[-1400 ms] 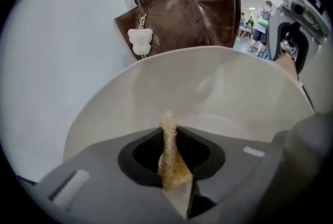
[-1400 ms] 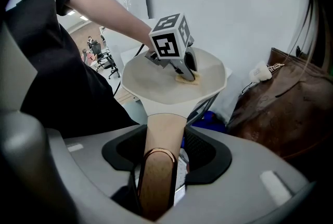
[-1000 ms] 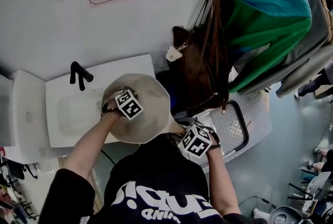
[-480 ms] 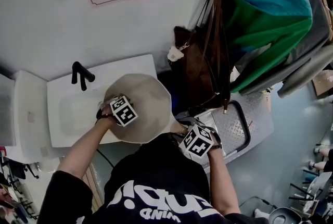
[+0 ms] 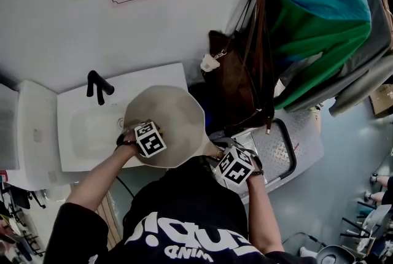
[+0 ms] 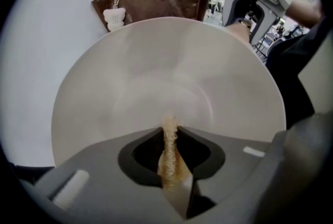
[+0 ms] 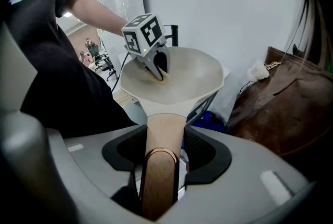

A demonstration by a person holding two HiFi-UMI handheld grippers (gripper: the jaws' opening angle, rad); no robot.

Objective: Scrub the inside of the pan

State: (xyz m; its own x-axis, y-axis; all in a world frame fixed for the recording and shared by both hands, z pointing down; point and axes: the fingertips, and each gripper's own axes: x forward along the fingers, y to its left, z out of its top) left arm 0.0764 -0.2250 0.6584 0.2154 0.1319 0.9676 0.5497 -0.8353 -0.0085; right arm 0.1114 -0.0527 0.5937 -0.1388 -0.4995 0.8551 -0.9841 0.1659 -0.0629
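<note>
Plainly, the pan hangs in the air at the right end of the white sink, with a brown bag on the wall just to its right. The right gripper is clamped on the pan's wooden handle, jaws pressed to both sides of it, and carries the whole pan that way. The left gripper has its jaws squeezed together on a thin, tan, fibrous scrubber, whose tip pokes out toward the pale inner wall of the pan.

The pan looks stiff and smooth, probably slick if wet. Since it is held only at the handle, I would expect the bowl to want to tip or twist under a hard push. The handle is the sensible place to hold it, near the bowl. The scrubber looks soft and light; it should flatten under pressure, not scratch.

Compared with a second ago, the left gripper has slid from the middle of the bowl toward its near rim. The right gripper and the pan have hardly shifted.
</note>
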